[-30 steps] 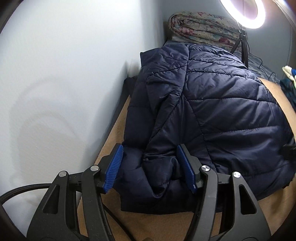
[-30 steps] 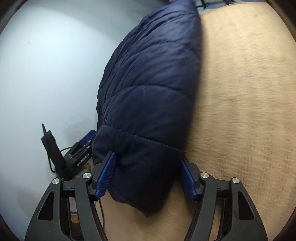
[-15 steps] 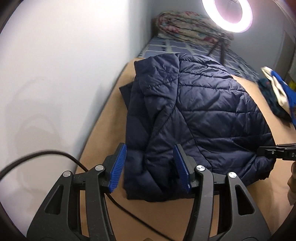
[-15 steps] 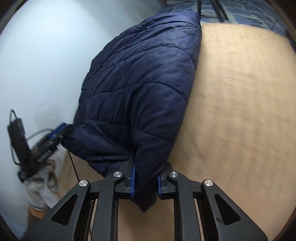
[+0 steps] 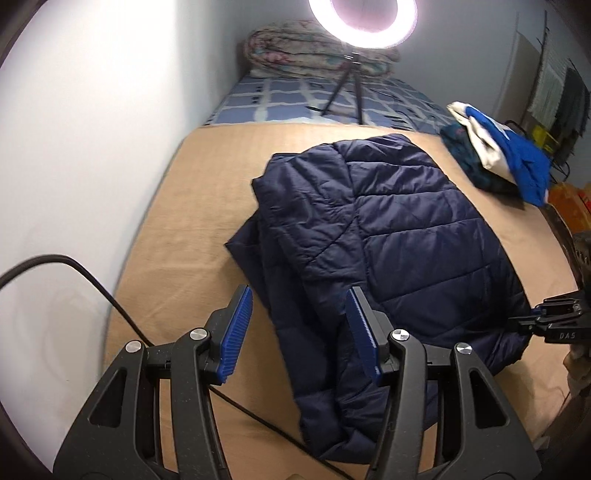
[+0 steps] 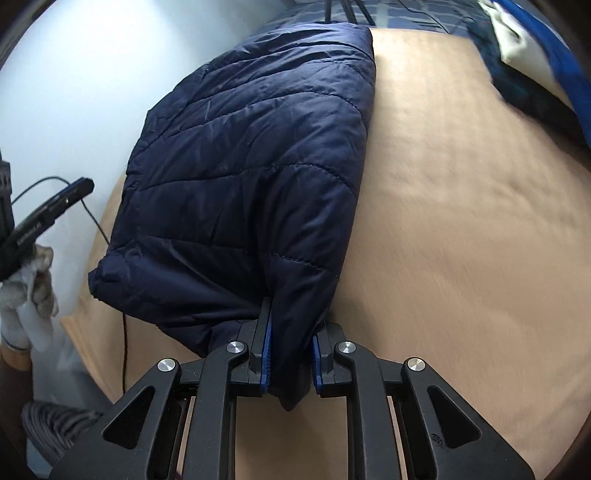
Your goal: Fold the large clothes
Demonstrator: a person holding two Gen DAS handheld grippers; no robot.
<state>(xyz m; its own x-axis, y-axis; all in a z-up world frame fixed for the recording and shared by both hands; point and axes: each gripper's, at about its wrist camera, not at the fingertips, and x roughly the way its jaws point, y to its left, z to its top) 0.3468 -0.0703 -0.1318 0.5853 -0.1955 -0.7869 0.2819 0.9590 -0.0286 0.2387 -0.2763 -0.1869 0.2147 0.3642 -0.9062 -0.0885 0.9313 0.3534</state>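
Note:
A folded navy quilted jacket (image 5: 391,236) lies on the tan sheet (image 5: 192,206); it also shows in the right wrist view (image 6: 258,147). My left gripper (image 5: 299,332) is open, raised above the jacket's near left edge, holding nothing. My right gripper (image 6: 290,350) is shut on the jacket's near right corner, with fabric bunched between the blue pads (image 6: 266,354). It shows at the right edge of the left wrist view (image 5: 554,321), at the jacket's corner. My left gripper shows in the right wrist view (image 6: 40,225), held by a gloved hand.
A white wall (image 5: 92,129) runs along the left of the bed. A ring light on a tripod (image 5: 364,18) stands on the blue checked bedding (image 5: 295,99) at the far end, before a rolled quilt (image 5: 295,48). A pile of clothes (image 5: 498,155) lies far right. A black cable (image 5: 92,280) crosses the sheet.
My left gripper has lifted and drawn back from the jacket, still open. My right gripper closed on the jacket's corner and the jacket has slid away from the wall.

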